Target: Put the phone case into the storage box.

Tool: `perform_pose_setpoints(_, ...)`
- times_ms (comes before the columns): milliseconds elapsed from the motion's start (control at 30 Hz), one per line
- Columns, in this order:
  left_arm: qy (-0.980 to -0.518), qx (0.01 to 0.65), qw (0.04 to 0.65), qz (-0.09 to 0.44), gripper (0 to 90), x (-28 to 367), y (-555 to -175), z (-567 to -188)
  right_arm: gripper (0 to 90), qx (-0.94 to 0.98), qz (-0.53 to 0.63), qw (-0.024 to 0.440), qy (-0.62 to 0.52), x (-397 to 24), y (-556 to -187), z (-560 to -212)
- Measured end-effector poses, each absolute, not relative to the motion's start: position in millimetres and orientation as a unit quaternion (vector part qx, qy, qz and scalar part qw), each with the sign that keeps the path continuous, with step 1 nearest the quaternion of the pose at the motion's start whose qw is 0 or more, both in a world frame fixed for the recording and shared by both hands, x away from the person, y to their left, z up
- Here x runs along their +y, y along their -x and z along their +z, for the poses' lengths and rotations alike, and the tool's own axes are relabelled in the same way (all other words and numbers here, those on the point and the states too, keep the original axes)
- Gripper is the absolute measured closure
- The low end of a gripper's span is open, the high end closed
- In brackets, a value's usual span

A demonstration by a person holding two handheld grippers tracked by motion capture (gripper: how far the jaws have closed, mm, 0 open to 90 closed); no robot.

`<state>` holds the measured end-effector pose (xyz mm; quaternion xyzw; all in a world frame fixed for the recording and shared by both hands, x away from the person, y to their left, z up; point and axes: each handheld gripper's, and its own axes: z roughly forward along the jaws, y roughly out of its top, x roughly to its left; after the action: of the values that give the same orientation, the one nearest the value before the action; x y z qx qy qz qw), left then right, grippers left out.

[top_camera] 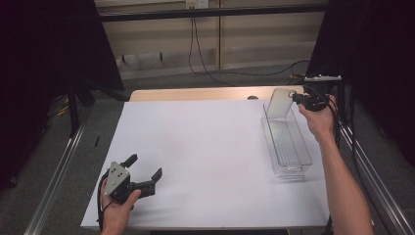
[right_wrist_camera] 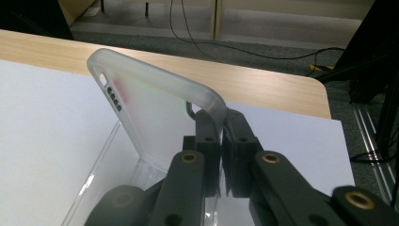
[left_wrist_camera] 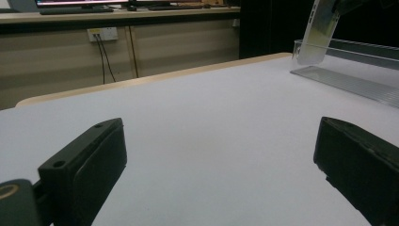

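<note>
A frosted translucent phone case point(top_camera: 279, 104) stands tilted at the far end of a long clear plastic tray point(top_camera: 289, 149) on the right of the white table. My right gripper point(top_camera: 297, 97) is shut on the case's upper edge. In the right gripper view the gripper point(right_wrist_camera: 222, 122) pinches the rim of the case point(right_wrist_camera: 155, 108) above the tray wall point(right_wrist_camera: 101, 167). My left gripper point(top_camera: 145, 166) rests open near the front left corner, nothing between its fingers. Ahead of the gripper point(left_wrist_camera: 219, 165) in the left gripper view, the case point(left_wrist_camera: 320, 33) and tray point(left_wrist_camera: 348, 80) show far off to the right.
A white sheet point(top_camera: 205, 147) covers the wooden table point(top_camera: 195, 93). Metal rails point(top_camera: 58, 166) run along both sides of the table. Cables point(top_camera: 205, 68) lie on the floor behind it, and black curtains hang at left and right.
</note>
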<state>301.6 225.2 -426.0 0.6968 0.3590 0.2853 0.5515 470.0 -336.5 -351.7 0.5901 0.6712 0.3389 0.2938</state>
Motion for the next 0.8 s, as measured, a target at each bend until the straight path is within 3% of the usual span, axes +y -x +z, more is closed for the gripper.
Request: perform_pose_setpoints(800,-0.695,0.361,0.553,0.285,3.1,225.9,-301.6,-426.0,86.1,0.681,0.336,0.294,-0.581,-333.7,-479.7,-362.0)
